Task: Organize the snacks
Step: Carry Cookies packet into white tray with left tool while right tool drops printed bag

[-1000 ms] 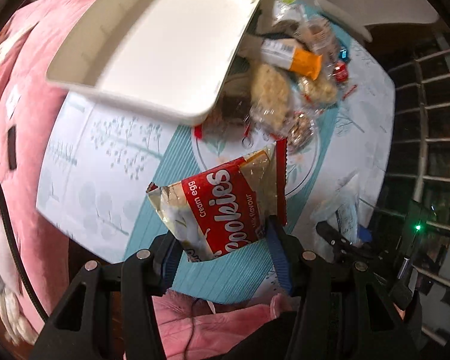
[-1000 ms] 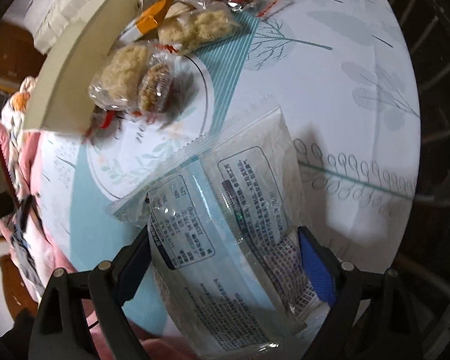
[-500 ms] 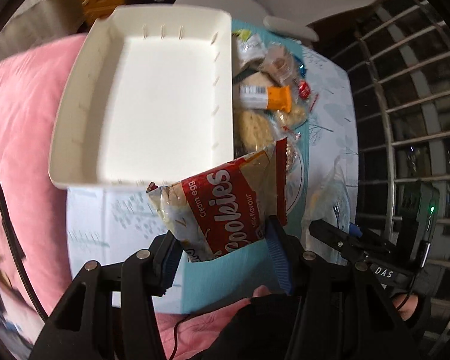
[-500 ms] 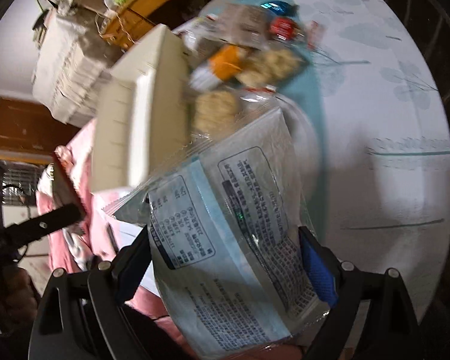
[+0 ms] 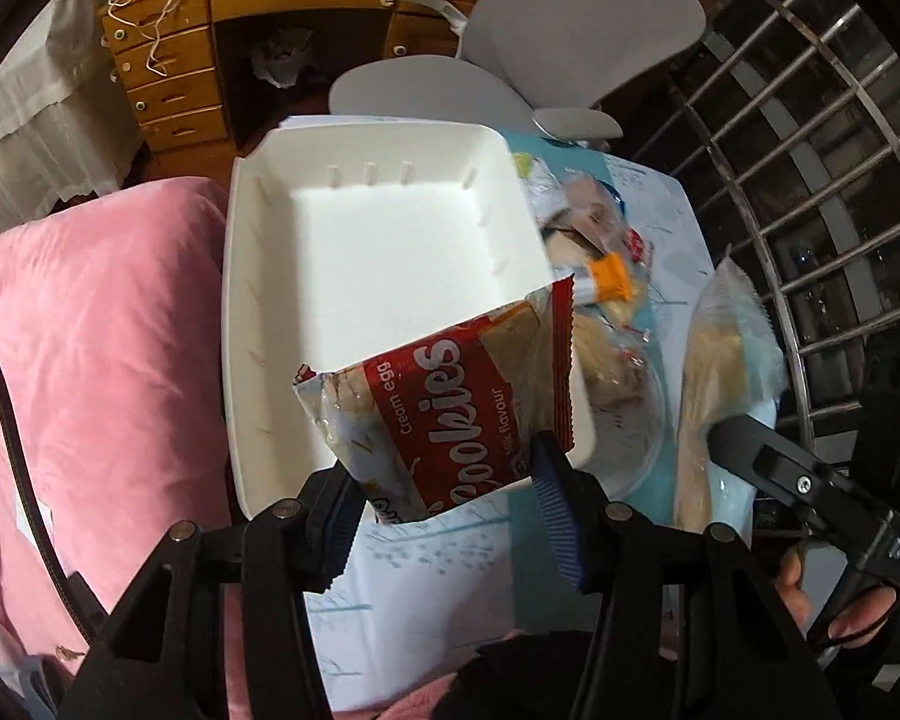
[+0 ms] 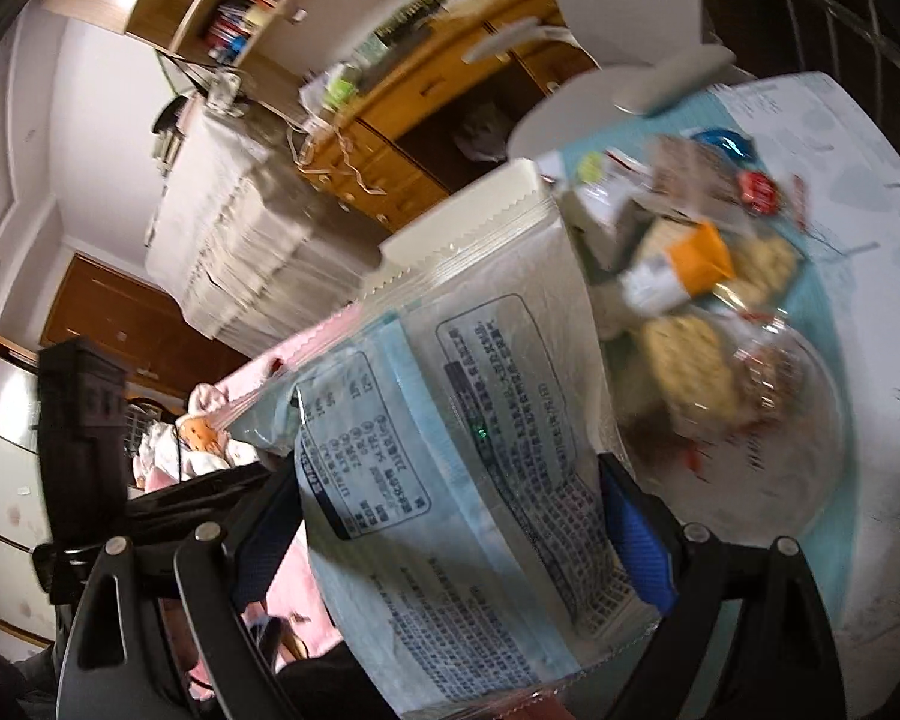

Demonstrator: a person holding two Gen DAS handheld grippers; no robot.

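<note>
My left gripper (image 5: 444,504) is shut on a red and clear cream egg cookies packet (image 5: 444,402) and holds it over the near right corner of an empty white tray (image 5: 384,276). My right gripper (image 6: 450,534) is shut on a clear and pale blue snack bag (image 6: 450,438) with printed labels, held above the table; the bag also shows edge-on in the left wrist view (image 5: 720,372). A pile of wrapped snacks (image 6: 690,276) lies right of the tray, including an orange-ended bar (image 5: 606,279).
The table has a white and teal cloth (image 5: 450,576). A pink quilt (image 5: 102,360) lies to its left. A grey chair (image 5: 570,18) and a wooden desk (image 5: 210,48) stand beyond. A metal window grille (image 5: 810,180) is on the right.
Both grippers have risen and tilted up, so the room beyond the table shows. The cookies packet has moved over the tray's near corner. The blue bag stays gripped.
</note>
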